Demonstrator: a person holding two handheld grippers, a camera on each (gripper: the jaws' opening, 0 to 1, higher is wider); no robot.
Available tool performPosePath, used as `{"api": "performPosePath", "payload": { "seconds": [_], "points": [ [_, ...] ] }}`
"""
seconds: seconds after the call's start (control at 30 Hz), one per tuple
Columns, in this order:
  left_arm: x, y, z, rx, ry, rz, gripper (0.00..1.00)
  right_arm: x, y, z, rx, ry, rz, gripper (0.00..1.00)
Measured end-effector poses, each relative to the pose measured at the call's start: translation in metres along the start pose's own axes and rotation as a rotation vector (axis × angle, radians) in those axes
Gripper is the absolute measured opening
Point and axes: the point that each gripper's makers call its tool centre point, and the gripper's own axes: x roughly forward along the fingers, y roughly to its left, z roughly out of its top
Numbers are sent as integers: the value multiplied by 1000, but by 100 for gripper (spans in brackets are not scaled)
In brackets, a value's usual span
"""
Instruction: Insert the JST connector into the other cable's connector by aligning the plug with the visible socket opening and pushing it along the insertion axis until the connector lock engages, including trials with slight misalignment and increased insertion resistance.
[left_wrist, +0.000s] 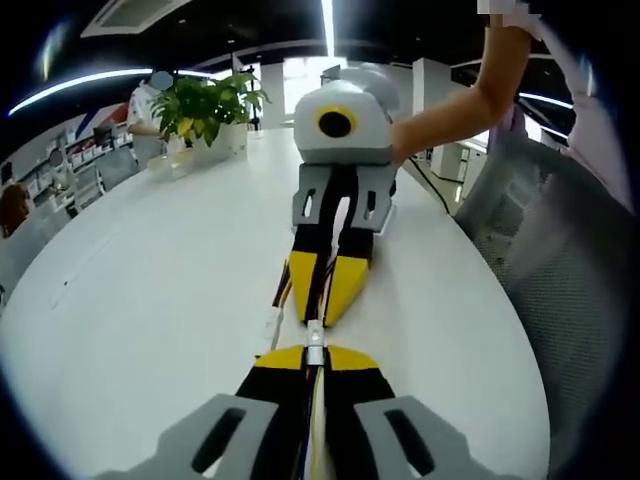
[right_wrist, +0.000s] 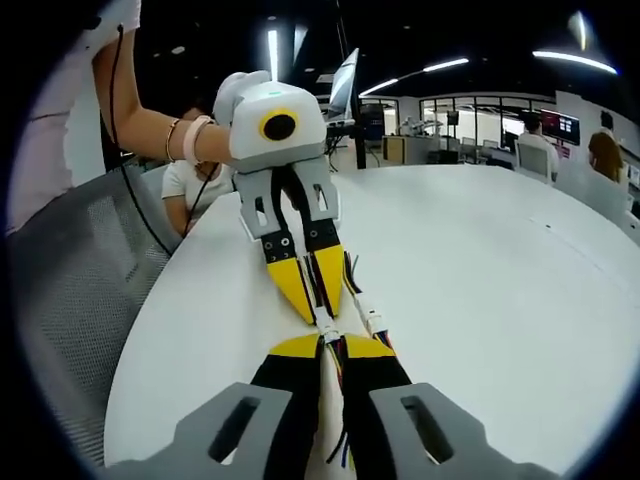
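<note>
We hold both grippers tip to tip over the white table. The left gripper pinches its cable narrowly, white connector pointing straight at the right gripper, likewise narrow on its cable; spare plug lies beside.

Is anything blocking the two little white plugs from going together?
Nothing visible does. The white plug in the left hand-held gripper meets the right hand-held gripper tip to tip above the white table; only loose wires trail beside.
</note>
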Motion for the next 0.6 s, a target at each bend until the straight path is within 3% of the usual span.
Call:
{"api": "performPosePath", "payload": {
  "seconds": [0.4,0.5,0.6],
  "points": [
    [0,-3,1,1,39,30,0,-1,0,-2,32,11,-29,4],
    [0,-1,-1,-57,49,54,0,-1,-1,-2,56,13,-35,4],
    [-1,0,-1,-61,49,67,0,0,-3,-2,57,16,-45,4]
  ]
}}
